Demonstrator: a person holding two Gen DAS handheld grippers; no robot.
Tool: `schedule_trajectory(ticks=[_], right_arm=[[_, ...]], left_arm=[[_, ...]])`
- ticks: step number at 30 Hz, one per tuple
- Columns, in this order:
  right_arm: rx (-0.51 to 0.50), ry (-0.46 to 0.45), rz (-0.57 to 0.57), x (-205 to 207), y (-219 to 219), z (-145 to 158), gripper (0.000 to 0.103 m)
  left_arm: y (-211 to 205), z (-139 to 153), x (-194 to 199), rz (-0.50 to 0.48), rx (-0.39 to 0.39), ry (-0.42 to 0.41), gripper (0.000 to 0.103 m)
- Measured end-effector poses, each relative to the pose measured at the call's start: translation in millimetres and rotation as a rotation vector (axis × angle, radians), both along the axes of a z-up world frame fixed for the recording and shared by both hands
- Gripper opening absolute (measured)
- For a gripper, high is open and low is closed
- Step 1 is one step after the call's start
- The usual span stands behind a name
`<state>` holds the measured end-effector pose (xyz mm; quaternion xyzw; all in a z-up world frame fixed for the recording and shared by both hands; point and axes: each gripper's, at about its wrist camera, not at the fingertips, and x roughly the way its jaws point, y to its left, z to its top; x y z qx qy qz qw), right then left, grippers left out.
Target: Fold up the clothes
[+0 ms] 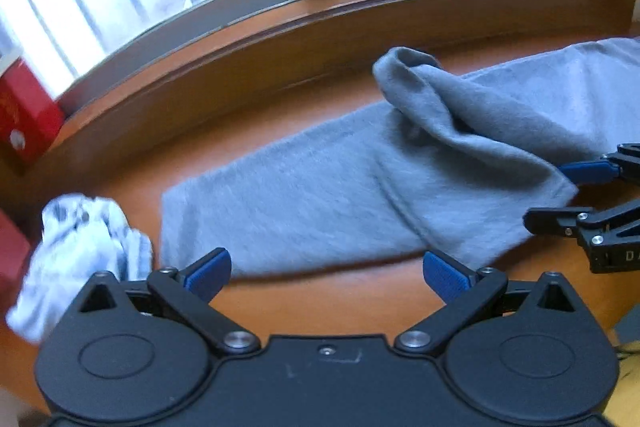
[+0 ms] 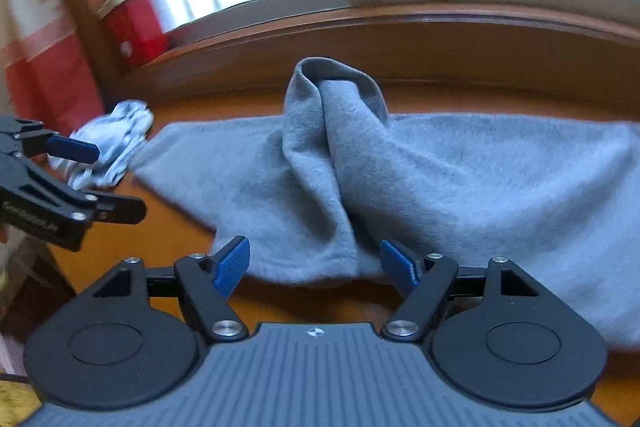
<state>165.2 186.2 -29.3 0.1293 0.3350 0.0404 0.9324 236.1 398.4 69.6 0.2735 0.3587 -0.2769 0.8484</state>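
Observation:
A grey fleece garment (image 1: pixel 320 203) lies stretched across the orange-brown wooden surface (image 1: pixel 340 299), with one loose flap standing up in a hump (image 1: pixel 416 75). The same garment (image 2: pixel 460 179) fills the right wrist view, its hump (image 2: pixel 328 95) straight ahead. My left gripper (image 1: pixel 326 267) is open just short of the garment's near edge, with nothing between its blue pads. My right gripper (image 2: pixel 316 263) is also open, its pads either side of the garment's near hem without pressing it. Each gripper shows at the edge of the other's view.
A crumpled white and grey cloth (image 1: pixel 80 247) lies left of the garment, also seen as a small bundle (image 2: pixel 112 143). Red boxes (image 1: pixel 24 115) stand at the left by the window sill (image 1: pixel 360 15). A red container (image 2: pixel 136 23) sits on the sill.

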Motion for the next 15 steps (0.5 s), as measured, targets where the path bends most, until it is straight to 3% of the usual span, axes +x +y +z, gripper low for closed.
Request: schedule_trajectory(ticks=[3,5,7,8,11,15], right_arm=[[-0.038,0.043,-0.052,8.4,10.2,-2.5,0.068],[-0.043,0.052,-0.085,11.2,15.6,-2.2,0.056],[-0.046,0.06,-0.137,13.4,19.8,-0.8,0.016],[-0.04,0.066,-0.165,14.3,21.5,1.2,0.01],[0.04,0.02,-0.215,12.8,27.8,23.6,0.008],[0.121,-0.101,-0.217,22.5,54.0,80.1,0.008]], left_arm=[[8.8,-3.0,20.7,-0.014,-0.022,0.034,0.103],[14.5,-4.7,34.6,-0.06,-0.044,0.072,0.103],[17.2,-7.6,48.9,-0.113,-0.039,0.082,0.103],[19.1,-8.5,55.9,-0.136,-0.035,0.081,0.103],[30.3,-9.2,78.6,-0.205,-0.061,0.101,0.103],[58.6,-4.8,103.4,-0.288,-0.116,0.142,0.103]])
